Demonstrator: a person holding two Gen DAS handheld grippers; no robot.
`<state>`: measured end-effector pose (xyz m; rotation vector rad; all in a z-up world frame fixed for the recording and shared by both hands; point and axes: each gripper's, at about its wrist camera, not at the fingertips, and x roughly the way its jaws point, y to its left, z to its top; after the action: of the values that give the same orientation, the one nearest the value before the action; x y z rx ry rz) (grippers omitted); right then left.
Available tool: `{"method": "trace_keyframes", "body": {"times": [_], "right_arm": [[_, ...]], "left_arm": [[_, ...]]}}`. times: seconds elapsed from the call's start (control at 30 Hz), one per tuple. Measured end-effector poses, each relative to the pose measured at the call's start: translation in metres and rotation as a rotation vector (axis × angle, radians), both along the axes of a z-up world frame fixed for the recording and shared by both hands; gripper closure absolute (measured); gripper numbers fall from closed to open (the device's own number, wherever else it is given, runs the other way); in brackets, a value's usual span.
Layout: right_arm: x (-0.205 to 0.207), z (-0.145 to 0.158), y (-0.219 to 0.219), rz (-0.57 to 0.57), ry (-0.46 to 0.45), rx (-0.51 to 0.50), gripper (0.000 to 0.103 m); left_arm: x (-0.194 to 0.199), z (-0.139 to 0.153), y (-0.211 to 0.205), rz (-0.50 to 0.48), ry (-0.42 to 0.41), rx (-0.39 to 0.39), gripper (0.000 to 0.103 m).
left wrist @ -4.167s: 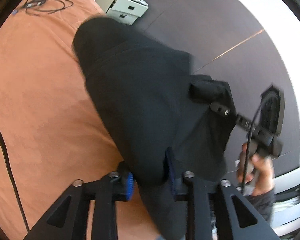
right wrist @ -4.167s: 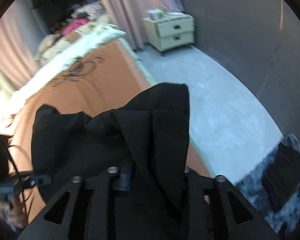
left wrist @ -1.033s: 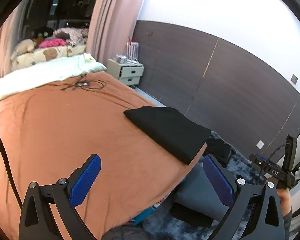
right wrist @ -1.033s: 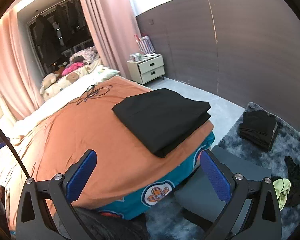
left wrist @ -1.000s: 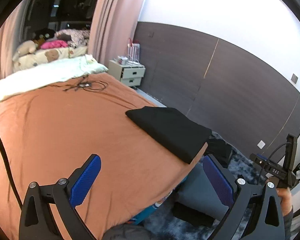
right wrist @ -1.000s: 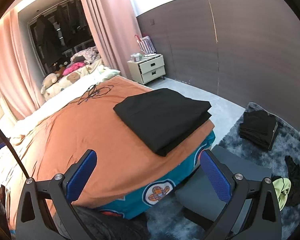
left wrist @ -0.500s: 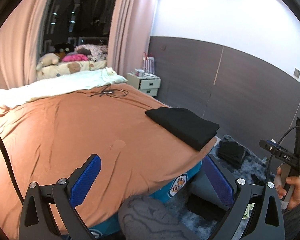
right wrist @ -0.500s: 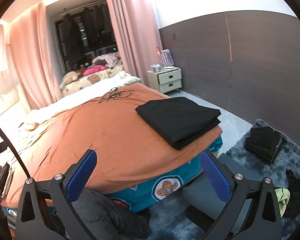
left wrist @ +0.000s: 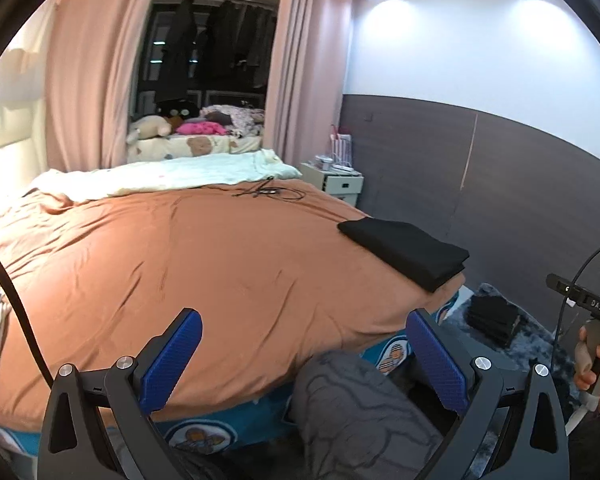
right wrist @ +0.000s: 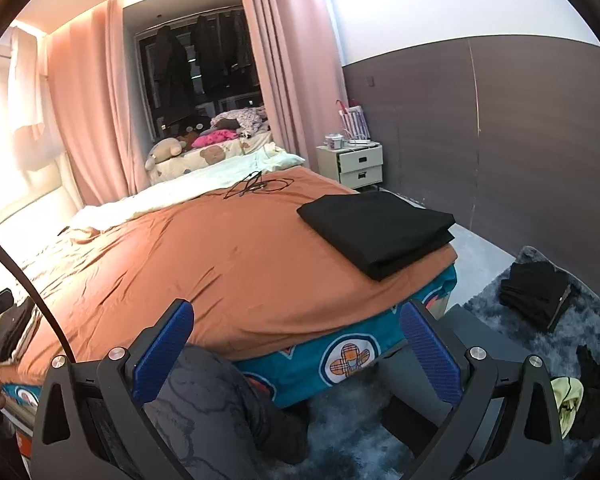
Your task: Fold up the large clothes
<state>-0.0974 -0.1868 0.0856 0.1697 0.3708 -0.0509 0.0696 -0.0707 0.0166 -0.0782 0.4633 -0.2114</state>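
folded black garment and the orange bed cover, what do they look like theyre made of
Folded black garment: matte woven cloth, perhaps a cotton blend; it shows no sheen and holds flat, crisp folded edges. Orange bed cover: thin, smooth fabric with a slight sheen, judging by its fine creases and soft highlights. Exact fibres can't be told.

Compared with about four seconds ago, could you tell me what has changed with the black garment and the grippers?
Both grippers, left and right, let go of the black garment and drew back, open. It now lies folded at the bed's corner. The cables near the pillows stayed put.
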Motion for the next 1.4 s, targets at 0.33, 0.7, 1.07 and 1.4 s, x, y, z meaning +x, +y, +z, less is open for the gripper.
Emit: {"method": "trace_keyframes", "body": {"times": [0.33, 0.7, 1.07, 1.4], "right_arm": [[-0.022, -0.022, 0.028, 0.022, 0.003, -0.031, 0.0], [-0.011, -0.035, 0.057, 0.073, 0.02, -0.01, 0.0], [-0.003, -0.031, 0.06, 0.089, 0.019, 0.009, 0.0], [0.001, -0.035, 0.068, 0.084, 0.015, 0.011, 0.0]], "left_arm": [[-0.054, -0.028, 0.01, 0.055, -0.011, -0.01, 0.001], [-0.073, -0.049, 0.02, 0.132, -0.007, -0.002, 0.001], [-0.07, -0.049, 0.015, 0.13, -0.005, 0.021, 0.0], [-0.065, -0.044, 0.02, 0.136, 0.008, 0.008, 0.001]]}}
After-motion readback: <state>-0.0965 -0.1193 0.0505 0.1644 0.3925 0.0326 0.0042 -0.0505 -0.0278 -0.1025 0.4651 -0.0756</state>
